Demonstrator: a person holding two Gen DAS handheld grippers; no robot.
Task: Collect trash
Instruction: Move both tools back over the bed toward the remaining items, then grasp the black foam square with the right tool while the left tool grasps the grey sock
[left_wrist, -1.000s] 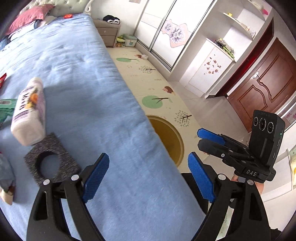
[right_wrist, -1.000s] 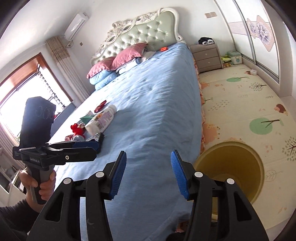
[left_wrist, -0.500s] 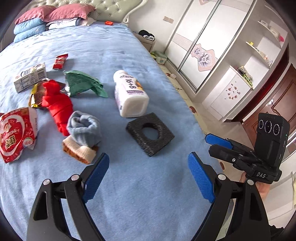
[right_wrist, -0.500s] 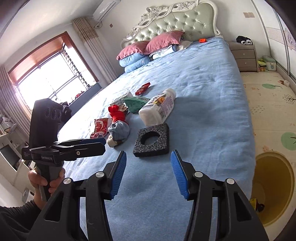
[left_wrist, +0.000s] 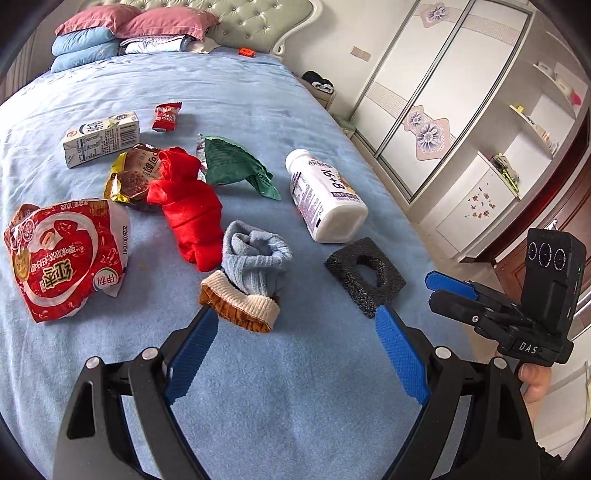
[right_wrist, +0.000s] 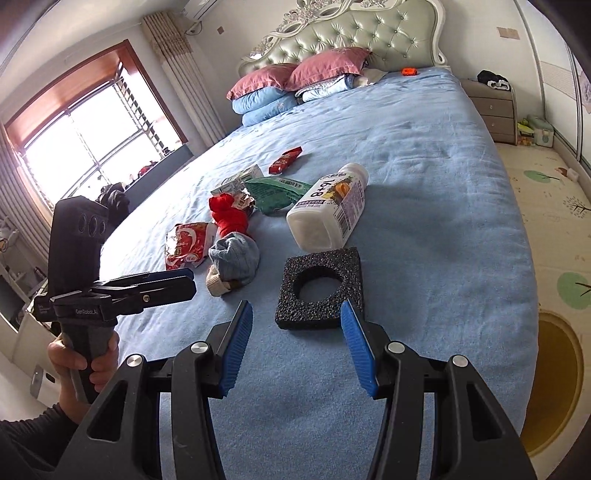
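Trash lies on the blue bed (left_wrist: 258, 96): a black foam square with a hole (left_wrist: 364, 275) (right_wrist: 319, 288), a white bottle (left_wrist: 325, 195) (right_wrist: 328, 208), a green wrapper (left_wrist: 236, 166), a red snack bag (left_wrist: 66, 254), a milk carton (left_wrist: 101, 138), a small red candy wrapper (left_wrist: 166, 116) and a gold wrapper (left_wrist: 129, 177). A red sock (left_wrist: 188, 206) and a grey-blue sock (left_wrist: 251, 269) lie among them. My left gripper (left_wrist: 295, 350) is open, just short of the grey-blue sock. My right gripper (right_wrist: 297, 345) is open, just short of the foam square.
A yellow bin (right_wrist: 554, 384) stands on the floor mat beside the bed at the right. Pillows (right_wrist: 295, 85) are stacked at the headboard. A nightstand (right_wrist: 491, 107) and sliding wardrobe doors (left_wrist: 424, 92) line the far side. The bed's edge runs close by the foam square.
Both grippers swung left from the bed's edge and the bin toward the trash pile, then moved closer to it. Both stayed open and empty.
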